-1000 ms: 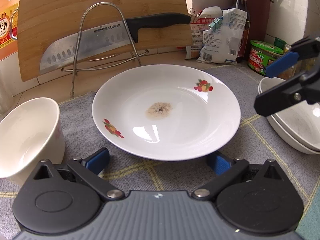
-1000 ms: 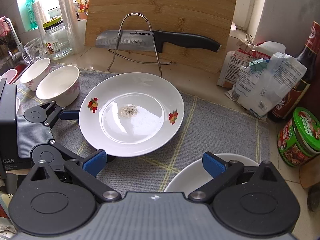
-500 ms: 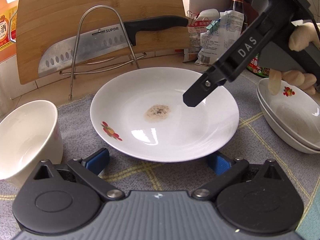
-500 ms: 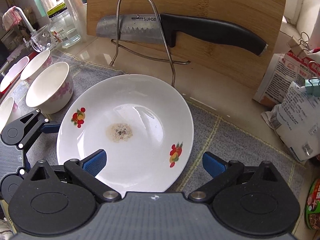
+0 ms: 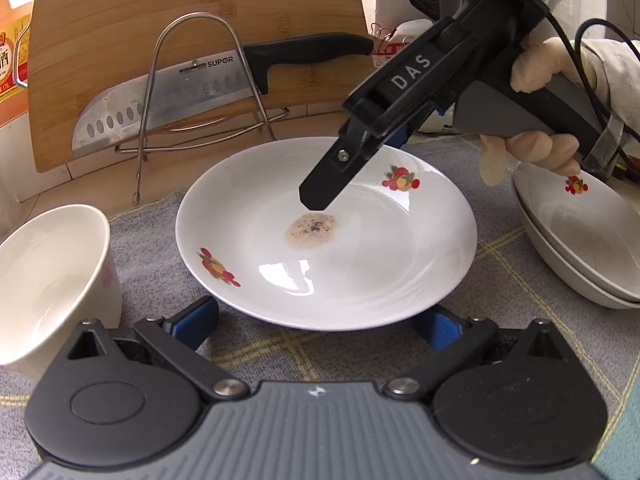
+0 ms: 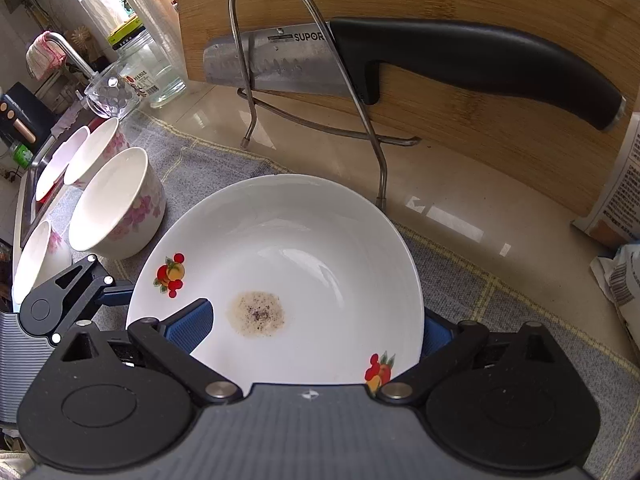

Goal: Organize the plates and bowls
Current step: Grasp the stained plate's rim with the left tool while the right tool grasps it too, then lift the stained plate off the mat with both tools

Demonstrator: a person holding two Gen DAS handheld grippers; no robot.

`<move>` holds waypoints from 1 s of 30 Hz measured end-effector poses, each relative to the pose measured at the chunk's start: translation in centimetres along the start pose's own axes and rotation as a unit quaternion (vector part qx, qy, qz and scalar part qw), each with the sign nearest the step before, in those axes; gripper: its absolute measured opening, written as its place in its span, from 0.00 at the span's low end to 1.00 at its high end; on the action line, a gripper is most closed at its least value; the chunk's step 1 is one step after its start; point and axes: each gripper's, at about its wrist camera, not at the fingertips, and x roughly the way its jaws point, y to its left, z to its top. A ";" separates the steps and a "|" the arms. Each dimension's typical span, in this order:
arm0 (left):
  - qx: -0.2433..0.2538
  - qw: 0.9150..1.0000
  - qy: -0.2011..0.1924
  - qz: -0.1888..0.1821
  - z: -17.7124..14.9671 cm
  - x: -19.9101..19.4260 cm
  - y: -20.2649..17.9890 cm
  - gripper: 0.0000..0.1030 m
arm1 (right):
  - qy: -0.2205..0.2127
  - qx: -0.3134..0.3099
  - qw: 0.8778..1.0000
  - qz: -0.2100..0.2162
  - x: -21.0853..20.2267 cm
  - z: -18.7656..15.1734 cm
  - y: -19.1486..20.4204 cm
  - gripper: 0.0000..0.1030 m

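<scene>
A white plate (image 5: 360, 264) with fruit decals and a brown stain in its middle lies on the grey mat. My left gripper (image 5: 316, 322) is open at the plate's near rim, a blue pad at each side of it. My right gripper (image 5: 332, 184), held by a gloved hand, reaches in from the upper right, its tip just above the stain. In the right wrist view that plate (image 6: 304, 248) fills the centre. The right gripper (image 6: 312, 332) is open, with one pad over the plate and the other outside its right rim. The left gripper (image 6: 108, 294) touches the left rim.
Two stacked white dishes (image 5: 580, 248) sit to the right and a white bowl (image 5: 48, 280) to the left. Several flowered bowls (image 6: 120, 204) stand by the sink. Behind are a wire rack (image 6: 312, 80), a knife (image 6: 440, 56) and a cutting board (image 5: 160, 12).
My right gripper has swung from the stacked dishes on the right to over the stained plate, dropping low and close above it. The left gripper and the plate have stayed put.
</scene>
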 end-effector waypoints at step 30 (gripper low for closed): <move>0.020 1.000 -0.003 -0.023 0.0 -0.6 0.0 0.95 | -0.004 0.009 0.999 0.046 0.6 2.1 -1.2 0.98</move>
